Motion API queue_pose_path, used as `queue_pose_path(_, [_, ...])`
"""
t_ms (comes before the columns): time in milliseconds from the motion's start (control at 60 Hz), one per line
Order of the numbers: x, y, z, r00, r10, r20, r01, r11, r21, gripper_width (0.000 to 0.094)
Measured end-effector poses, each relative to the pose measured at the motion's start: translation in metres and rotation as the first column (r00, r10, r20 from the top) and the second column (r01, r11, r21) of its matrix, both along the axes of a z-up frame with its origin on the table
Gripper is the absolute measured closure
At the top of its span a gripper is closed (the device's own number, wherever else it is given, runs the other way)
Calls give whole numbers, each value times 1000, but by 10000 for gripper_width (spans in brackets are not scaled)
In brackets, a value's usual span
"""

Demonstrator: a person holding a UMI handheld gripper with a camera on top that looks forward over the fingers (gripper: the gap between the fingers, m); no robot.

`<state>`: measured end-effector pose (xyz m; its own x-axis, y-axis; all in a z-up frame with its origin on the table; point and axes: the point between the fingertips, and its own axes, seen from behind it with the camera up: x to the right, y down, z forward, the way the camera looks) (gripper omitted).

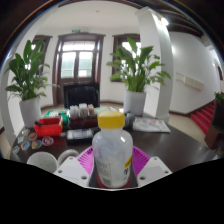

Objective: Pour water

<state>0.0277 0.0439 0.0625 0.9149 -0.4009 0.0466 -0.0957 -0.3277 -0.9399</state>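
The gripper (112,172) holds a bottle (112,150) upright between its fingers, both pink pads (139,160) pressed to its sides. The bottle is translucent white with a yellow cap (111,120). Just to the left of the fingers, two white cups (42,161) stand on the dark table (170,146). Farther along the table lie a red tray (48,127), a cluster of small jars (82,112) and, to the right, a flat paper (151,124). Beyond the table, two leafy plants (27,72) in white pots flank a dark fireplace (82,94), with tall windows (78,60) behind and a white pillar (154,55) at the right.
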Motion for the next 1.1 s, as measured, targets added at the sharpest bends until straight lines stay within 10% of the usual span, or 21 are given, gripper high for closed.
queue_pose_path(300, [-2, -1, 5, 998, 23, -60, -17, 995, 101, 382])
queue_pose_path(617, [-28, -34, -3, 992, 124, -28, -125, 992, -8, 136])
queue_pose_path(1100, [-93, -177, 67, 962, 256, -91, -253, 967, 37, 135])
